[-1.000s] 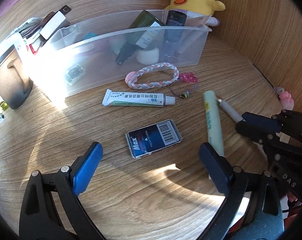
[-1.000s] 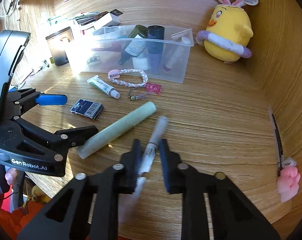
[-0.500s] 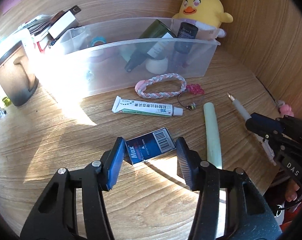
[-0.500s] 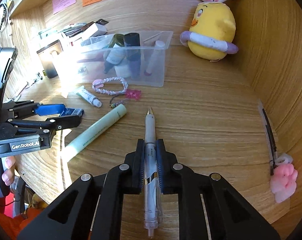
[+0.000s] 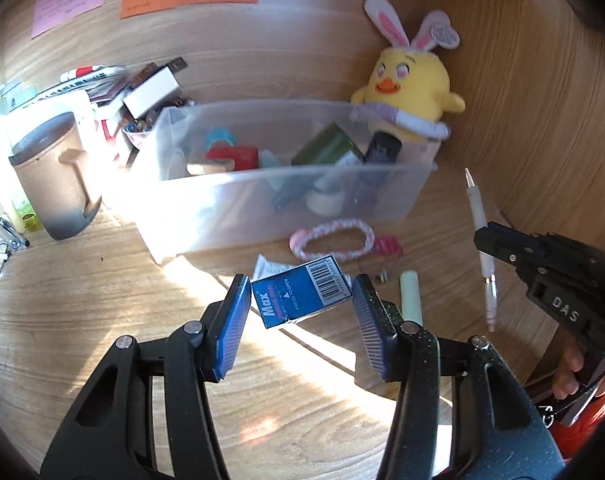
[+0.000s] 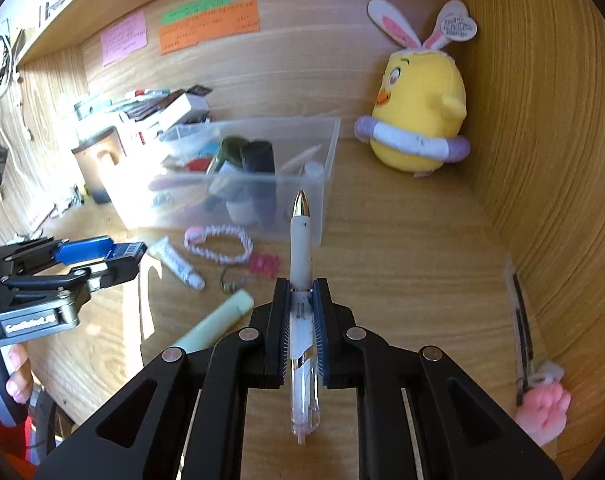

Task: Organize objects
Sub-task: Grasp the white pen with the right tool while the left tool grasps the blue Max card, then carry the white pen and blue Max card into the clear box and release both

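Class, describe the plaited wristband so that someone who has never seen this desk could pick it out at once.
Find the clear plastic bin in front of the yellow chick plush. On the wooden desk just before the bin's front wall lies the wristband, a flat oval loop. It alone is braided in pink and white cord, unlike the white tube beside it.

yellow chick plush (image 6: 420,120) (bunny ears) by wall | sticky notes (image 6: 208,26) above | brown mug (image 5: 56,176) left
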The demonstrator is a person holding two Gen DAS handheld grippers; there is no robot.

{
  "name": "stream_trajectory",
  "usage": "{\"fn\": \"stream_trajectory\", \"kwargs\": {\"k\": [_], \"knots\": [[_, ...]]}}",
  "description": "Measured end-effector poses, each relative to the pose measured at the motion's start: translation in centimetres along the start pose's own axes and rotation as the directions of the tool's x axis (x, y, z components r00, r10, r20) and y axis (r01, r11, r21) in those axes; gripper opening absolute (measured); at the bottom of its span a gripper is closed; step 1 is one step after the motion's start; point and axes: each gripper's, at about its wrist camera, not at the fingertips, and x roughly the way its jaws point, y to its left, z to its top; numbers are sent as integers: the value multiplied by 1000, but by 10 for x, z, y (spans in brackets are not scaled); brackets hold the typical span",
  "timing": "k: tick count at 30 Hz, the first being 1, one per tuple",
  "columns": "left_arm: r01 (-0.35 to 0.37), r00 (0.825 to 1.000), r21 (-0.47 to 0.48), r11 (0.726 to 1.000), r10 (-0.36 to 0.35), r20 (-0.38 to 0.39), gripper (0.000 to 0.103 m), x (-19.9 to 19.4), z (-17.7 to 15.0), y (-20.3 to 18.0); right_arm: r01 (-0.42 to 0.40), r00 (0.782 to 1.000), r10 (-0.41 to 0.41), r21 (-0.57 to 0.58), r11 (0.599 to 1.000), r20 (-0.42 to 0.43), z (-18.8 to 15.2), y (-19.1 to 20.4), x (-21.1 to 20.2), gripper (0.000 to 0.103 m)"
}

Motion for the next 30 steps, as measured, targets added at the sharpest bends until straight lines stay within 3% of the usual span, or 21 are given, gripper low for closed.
{"fn": "stream_trajectory", "kwargs": {"k": [11,21,30], "knots": [[-24,997,-36,999,26,67,52,-11,26,22,6,995,-8,17,1000,104,43,-6,-11,10],[-22,996,-59,998,27,84,52,-8,60,44,26,973,-20,-23,999,231,90,1,-31,10],[-55,995,-32,998,57,78,52,5,85,46,-10,970,23,-53,999,241,130,15,-8,10]]}}
